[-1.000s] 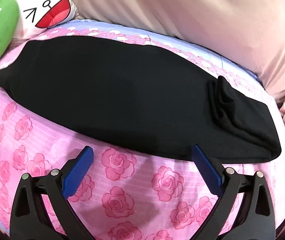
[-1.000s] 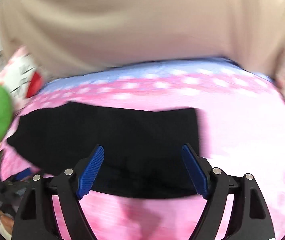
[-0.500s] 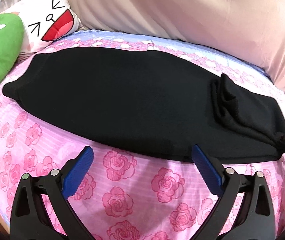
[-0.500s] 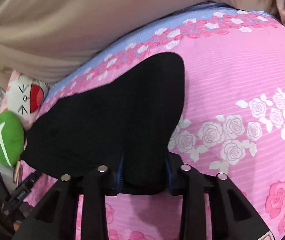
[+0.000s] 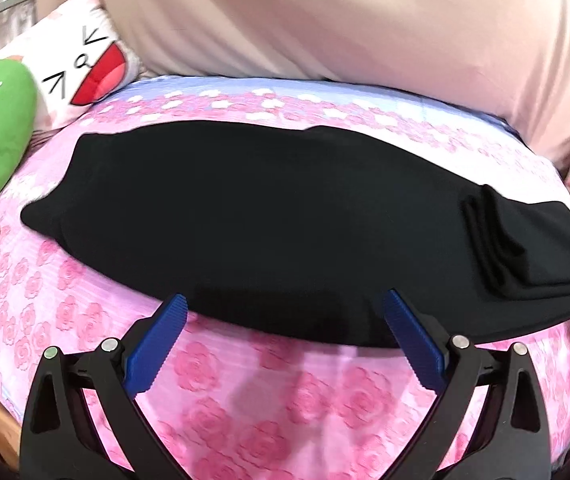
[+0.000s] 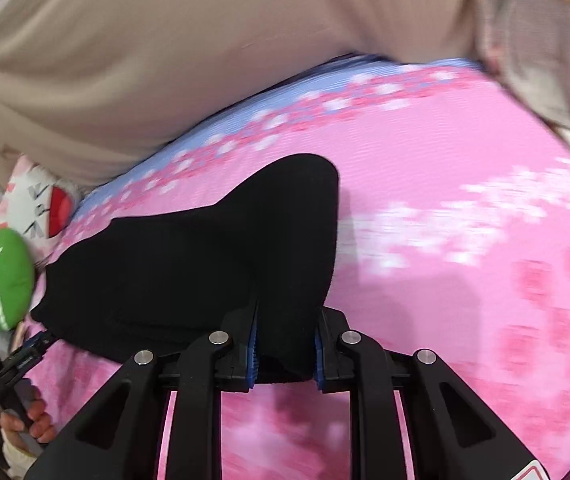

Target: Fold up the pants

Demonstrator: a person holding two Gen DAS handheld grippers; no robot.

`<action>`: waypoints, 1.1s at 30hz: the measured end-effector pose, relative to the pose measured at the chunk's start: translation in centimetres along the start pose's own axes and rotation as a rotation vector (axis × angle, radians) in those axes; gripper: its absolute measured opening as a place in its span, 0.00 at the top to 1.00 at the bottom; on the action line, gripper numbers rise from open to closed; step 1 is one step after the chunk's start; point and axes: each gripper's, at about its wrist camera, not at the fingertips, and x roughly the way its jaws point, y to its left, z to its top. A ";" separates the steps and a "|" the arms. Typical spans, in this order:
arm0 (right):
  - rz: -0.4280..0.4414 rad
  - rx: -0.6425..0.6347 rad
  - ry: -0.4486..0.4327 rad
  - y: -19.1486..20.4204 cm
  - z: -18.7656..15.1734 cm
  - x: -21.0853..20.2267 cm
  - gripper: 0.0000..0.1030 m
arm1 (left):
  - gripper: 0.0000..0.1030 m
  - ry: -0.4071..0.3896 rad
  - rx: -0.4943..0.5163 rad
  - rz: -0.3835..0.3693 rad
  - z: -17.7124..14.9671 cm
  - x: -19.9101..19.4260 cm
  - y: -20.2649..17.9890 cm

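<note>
Closing on a bunched end of the black pants (image 6: 213, 264), the right hand-held gripper (image 6: 284, 350) is seen with cloth between its pads; the pants are spread on the bed (image 6: 465, 168) ahead of it. The left hand-held gripper (image 5: 285, 336) is held open, empty. Only some layers may be caught, so the fold could skew

A: Left wrist view?
B: Looking steeply down along open fingers (image 5: 413, 340), near the pants (image 5: 269, 220), bedspread (image 5: 245, 400) below.

A: Right wrist view?
B: Closer, tilted, pants (image 6: 205, 264) at centre left. Sharing pants, green cushion (image 6: 5, 276).
</note>
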 end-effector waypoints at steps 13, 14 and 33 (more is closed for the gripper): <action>-0.273 -0.381 -0.180 6.7 -4.4 -6.7 0.26 | 0.06 0.046 0.079 -0.032 -1.2 1.6 -4.5; -0.211 -0.434 -0.144 8.6 -4.9 -5.7 0.27 | 0.06 0.046 0.079 -0.033 -1.3 1.6 -4.5; 0.019 -0.419 0.026 19.0 -2.6 3.0 0.87 | 0.06 0.043 -0.061 0.007 -1.0 0.9 4.4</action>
